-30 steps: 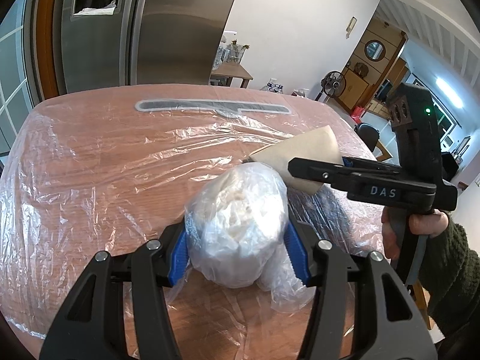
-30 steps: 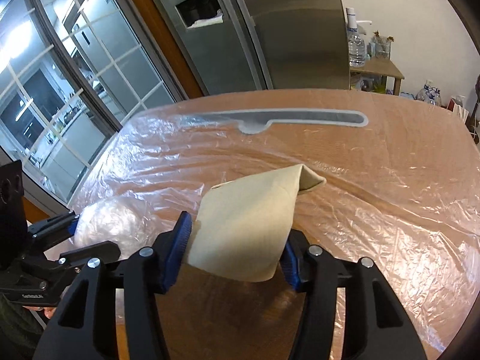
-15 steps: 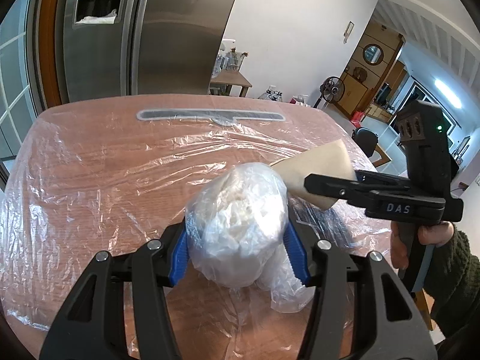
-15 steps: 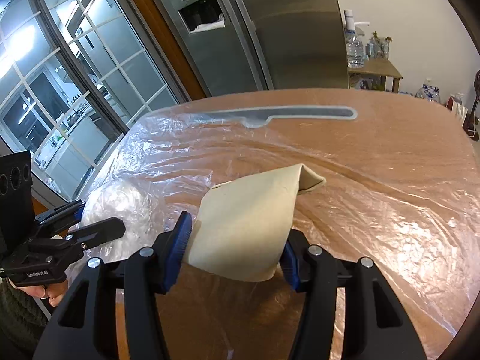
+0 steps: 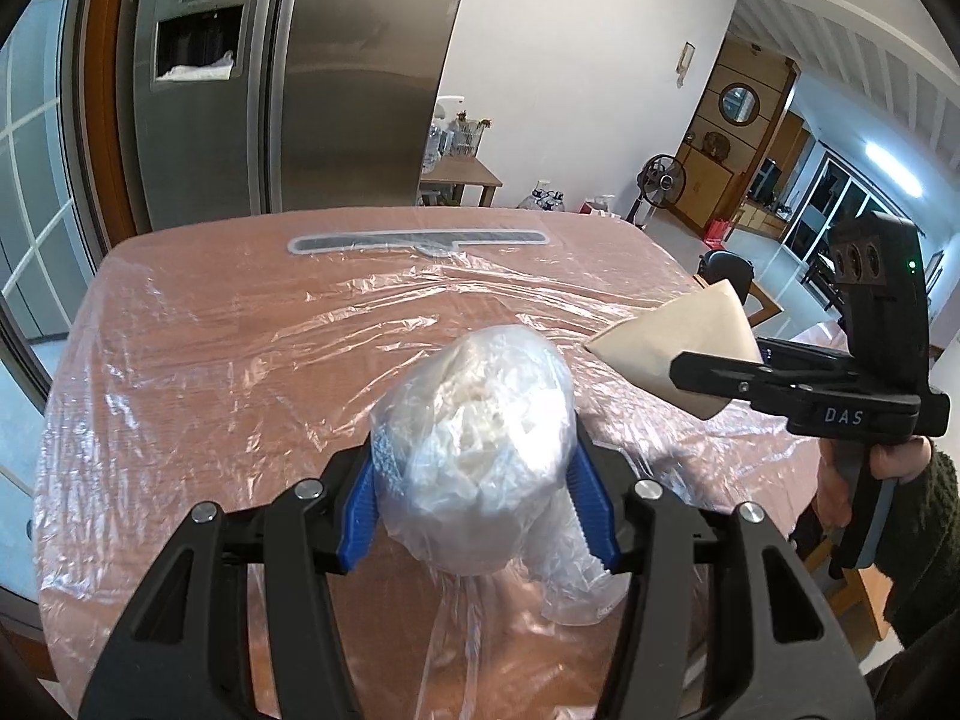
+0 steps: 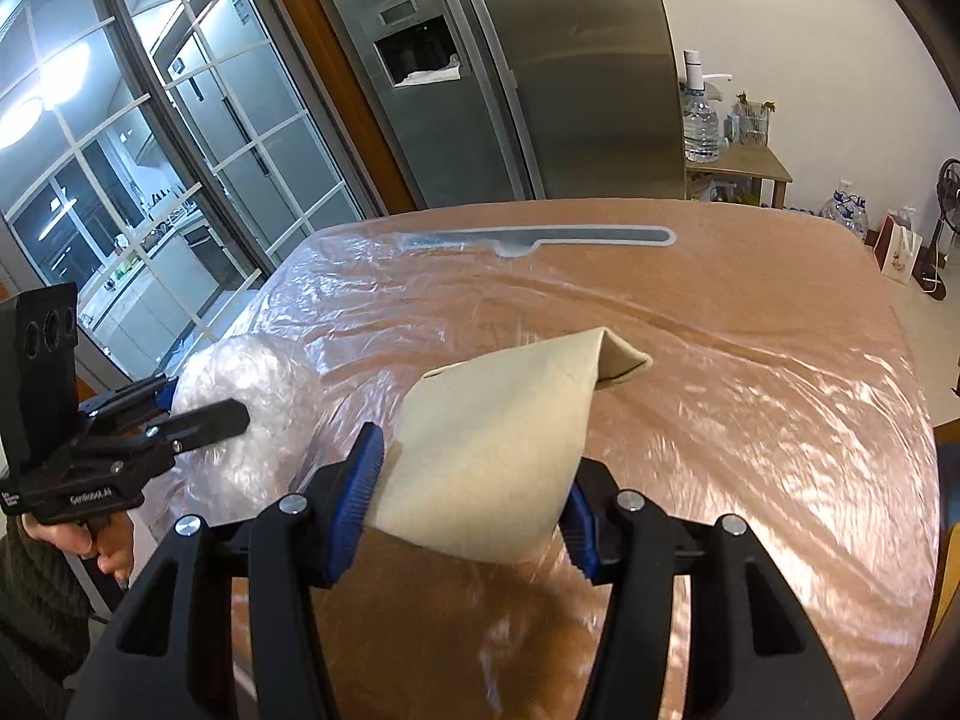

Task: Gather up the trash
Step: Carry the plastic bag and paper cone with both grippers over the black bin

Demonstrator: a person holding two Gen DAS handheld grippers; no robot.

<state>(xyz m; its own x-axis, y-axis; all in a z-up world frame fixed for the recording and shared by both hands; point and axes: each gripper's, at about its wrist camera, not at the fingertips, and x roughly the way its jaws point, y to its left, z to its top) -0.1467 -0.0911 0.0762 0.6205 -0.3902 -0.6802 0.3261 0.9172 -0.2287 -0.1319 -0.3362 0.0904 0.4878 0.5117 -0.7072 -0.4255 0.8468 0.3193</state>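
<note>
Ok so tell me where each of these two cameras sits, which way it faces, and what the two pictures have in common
Left wrist: sits on the left tool, looking forward and down over the plastic-covered table toward the fridge; its blue pads clamp a clear plastic wad; the right hand shows.
Right wrist: sits on the right tool, facing the same way; its pads clamp a beige paper; the left hand shows.
Shared: table, fridge, both trash pieces, each other's tool.

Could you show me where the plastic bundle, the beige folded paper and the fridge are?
plastic bundle [image 5: 474, 456]: left wrist view, its crumpled front.
beige folded paper [image 6: 498, 444]: right wrist view, its flat face.
fridge [image 5: 354, 78]: left wrist view, right door.
</note>
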